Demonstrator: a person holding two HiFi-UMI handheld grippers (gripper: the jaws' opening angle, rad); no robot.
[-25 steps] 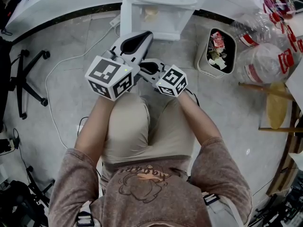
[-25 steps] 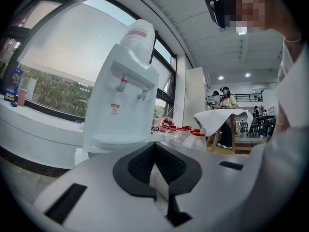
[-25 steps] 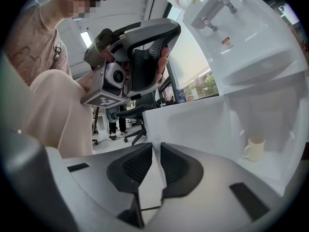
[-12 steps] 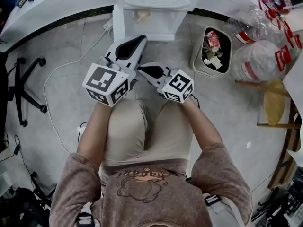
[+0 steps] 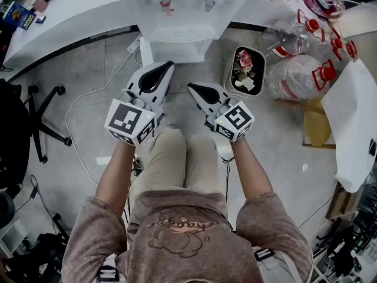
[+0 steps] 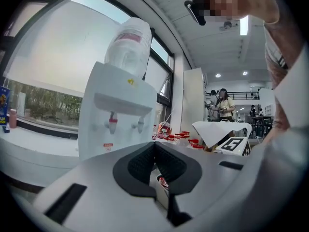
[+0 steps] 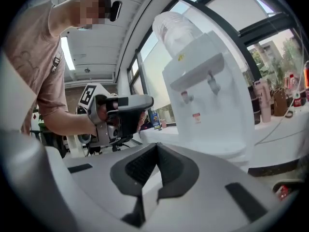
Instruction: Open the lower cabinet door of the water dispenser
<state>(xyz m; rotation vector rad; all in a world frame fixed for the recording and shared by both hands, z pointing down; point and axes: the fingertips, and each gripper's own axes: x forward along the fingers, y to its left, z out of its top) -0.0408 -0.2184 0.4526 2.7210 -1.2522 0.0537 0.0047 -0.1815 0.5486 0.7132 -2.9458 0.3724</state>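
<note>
Stands facing the water dispenser point(image 5: 177, 16), white, at the top centre of the head view, backed against the curved white surface point(image 5: 76, 10). Holds the left hand-held gripper point(image 5: 164, 65) at centre left and the right hand-held gripper point(image 5: 191, 87) just to its right, both aimed at the dispenser and clear of it. Has both pairs of jaws pressed together, nothing between them.

Cannot see the lower cabinet front squarely: hidden under the drip tray point(image 5: 179, 35) from above, and covered by the gripper bodies in both gripper views, with only the taps point(image 6: 112, 124) and the bottle point(image 6: 129, 42) showing. Notes a narrow white panel point(image 5: 143, 53) jutting forward from the lower left corner. Probably the cabinet door, swung open and seen edge-on, though not certain.

Judged as the closing check rather than the reach:
- Look lower first and confirm the gap.
- If open, draw back without brushing the panel.
- If only ajar, part the left jaws, take the free edge, not the face, and follow the hinge arc gently.
- Steady the top-heavy body if it shifts.
- Mind the waste bin point(image 5: 242, 69) at right and the cable point(image 5: 88, 99) on the floor at left.
</note>
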